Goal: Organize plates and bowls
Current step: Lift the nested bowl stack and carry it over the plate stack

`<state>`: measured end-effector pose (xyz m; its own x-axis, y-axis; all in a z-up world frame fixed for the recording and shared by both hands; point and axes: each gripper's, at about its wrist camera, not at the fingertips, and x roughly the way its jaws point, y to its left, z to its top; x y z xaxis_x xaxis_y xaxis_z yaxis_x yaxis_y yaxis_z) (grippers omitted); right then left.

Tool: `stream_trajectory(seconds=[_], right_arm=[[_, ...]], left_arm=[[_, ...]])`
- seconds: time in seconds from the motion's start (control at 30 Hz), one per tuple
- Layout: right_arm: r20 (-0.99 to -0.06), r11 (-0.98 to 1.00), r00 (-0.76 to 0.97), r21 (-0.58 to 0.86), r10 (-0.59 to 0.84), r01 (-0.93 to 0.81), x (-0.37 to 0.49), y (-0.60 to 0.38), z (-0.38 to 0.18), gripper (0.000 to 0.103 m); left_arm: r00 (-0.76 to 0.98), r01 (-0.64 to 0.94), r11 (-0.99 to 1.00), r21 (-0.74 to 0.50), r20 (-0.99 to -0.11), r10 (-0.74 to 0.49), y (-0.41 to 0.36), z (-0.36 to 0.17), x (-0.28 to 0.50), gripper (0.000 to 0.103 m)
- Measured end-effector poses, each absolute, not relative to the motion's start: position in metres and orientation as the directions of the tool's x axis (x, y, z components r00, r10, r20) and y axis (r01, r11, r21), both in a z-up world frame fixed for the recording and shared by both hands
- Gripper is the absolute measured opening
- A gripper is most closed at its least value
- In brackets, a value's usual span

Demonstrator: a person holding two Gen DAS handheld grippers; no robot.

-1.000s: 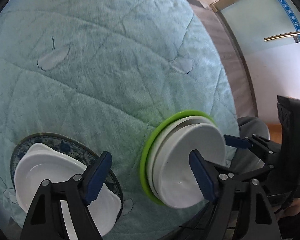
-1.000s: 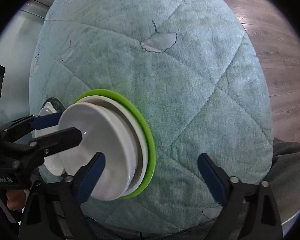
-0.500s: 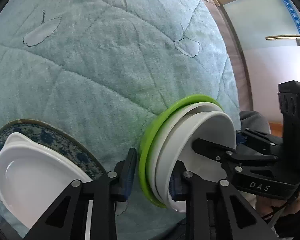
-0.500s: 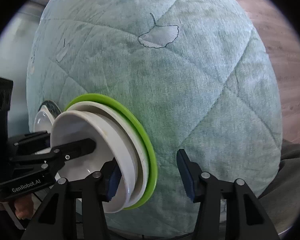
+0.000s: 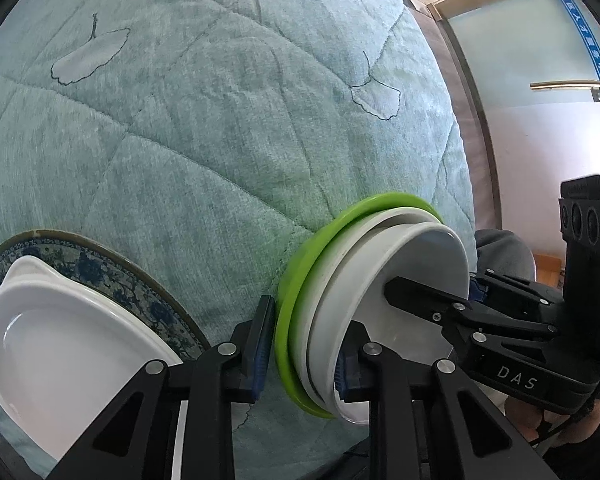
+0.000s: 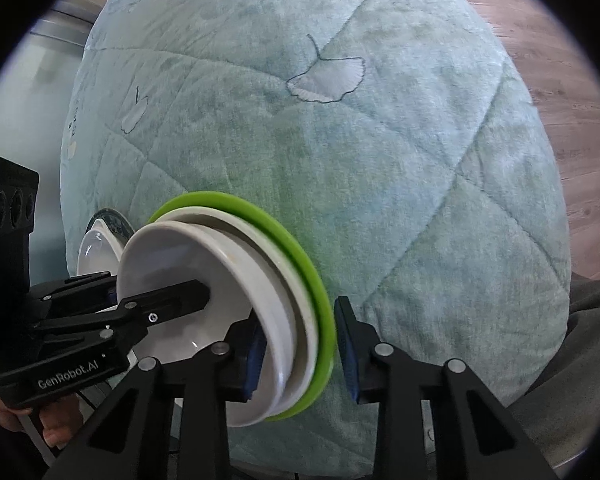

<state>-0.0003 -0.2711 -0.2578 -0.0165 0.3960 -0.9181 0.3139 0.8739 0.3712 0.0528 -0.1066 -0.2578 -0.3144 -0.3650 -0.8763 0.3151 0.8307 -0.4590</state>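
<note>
With both my left gripper and right gripper clamped across the stack's opposite rims, the blue-patterned plate lies just left of it.

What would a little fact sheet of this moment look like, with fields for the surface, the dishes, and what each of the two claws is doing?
surface: quilted teal cover
stack: white bowl on a white plate on a green plate
left gripper: closed across the stack's edge
right gripper: closed across the stack's opposite edge
other dishes: white dish resting on a blue patterned plate, beside the stack
floor: wood
</note>
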Motion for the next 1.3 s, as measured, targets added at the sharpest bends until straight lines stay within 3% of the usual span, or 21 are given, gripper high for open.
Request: stream_trajectory(seconds=[0.07, 0.2, 0.33, 0.63, 1.3], right_arm=[[-0.925, 0.876, -0.004, 0.359, 0.381, 0.321, -0.005, -0.276, -0.257, 0.042], [-0.911, 0.859, 0.001, 0.390, 0.413, 0.333, -0.009, -0.285, -0.261, 0.045], [-0.892, 0.851, 0.006, 0.434, 0.452, 0.297, -0.003, -0.278, -0.259, 0.025], [-0.930, 0.885, -0.037, 0.335, 0.365, 0.324, 0.002, -0.261, -0.244, 0.025], [-0.911, 0.892, 0.178, 0.403, 0.371, 0.206, -0.017, -0.234, -0.084, 0.020]], left_arm=[[-0.315, 0.313, 0.833, -0.455, -0.878, -0.362, -0.106, -0.257, 0.053, 0.023], [-0.320, 0.314, 0.831, -0.459, -0.875, -0.362, -0.106, -0.257, 0.054, 0.023], [-0.323, 0.310, 0.833, -0.458, -0.875, -0.361, -0.104, -0.258, 0.056, 0.023], [-0.299, 0.332, 0.845, -0.420, -0.896, -0.328, -0.105, -0.242, 0.048, 0.022], [-0.011, 0.312, 0.902, -0.299, -0.950, -0.311, -0.039, -0.055, 0.016, 0.021]])
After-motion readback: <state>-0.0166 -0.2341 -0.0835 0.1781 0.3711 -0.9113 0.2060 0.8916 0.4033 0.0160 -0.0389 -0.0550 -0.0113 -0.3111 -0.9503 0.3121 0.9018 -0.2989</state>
